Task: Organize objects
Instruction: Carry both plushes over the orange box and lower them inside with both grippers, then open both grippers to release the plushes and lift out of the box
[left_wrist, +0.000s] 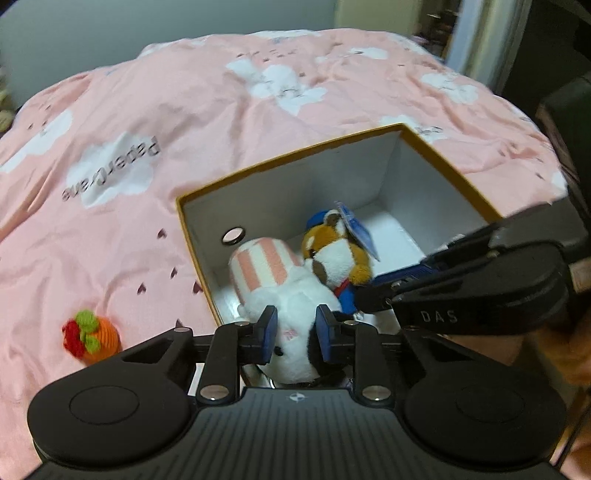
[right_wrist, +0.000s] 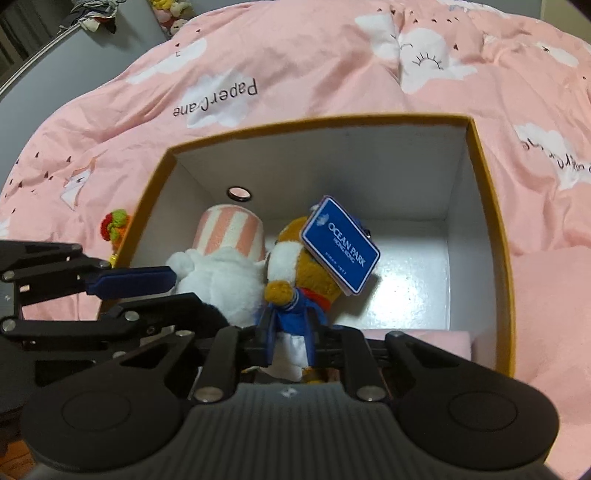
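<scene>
Left gripper (left_wrist: 295, 334) pinches the white plush (left_wrist: 295, 306), right gripper (right_wrist: 291, 332) pinches the brown tagged plush (right_wrist: 295, 273), both toys low inside the box (left_wrist: 443, 173) on the pink quilt (left_wrist: 147, 110): placing step, apparently; next, release both, then fetch the knitted toy (left_wrist: 92, 338) left of it.

Two plush toys (right_wrist: 221, 273) lie side by side in the box (right_wrist: 491, 206); a knitted toy (left_wrist: 92, 336) sits outside its left wall.
</scene>
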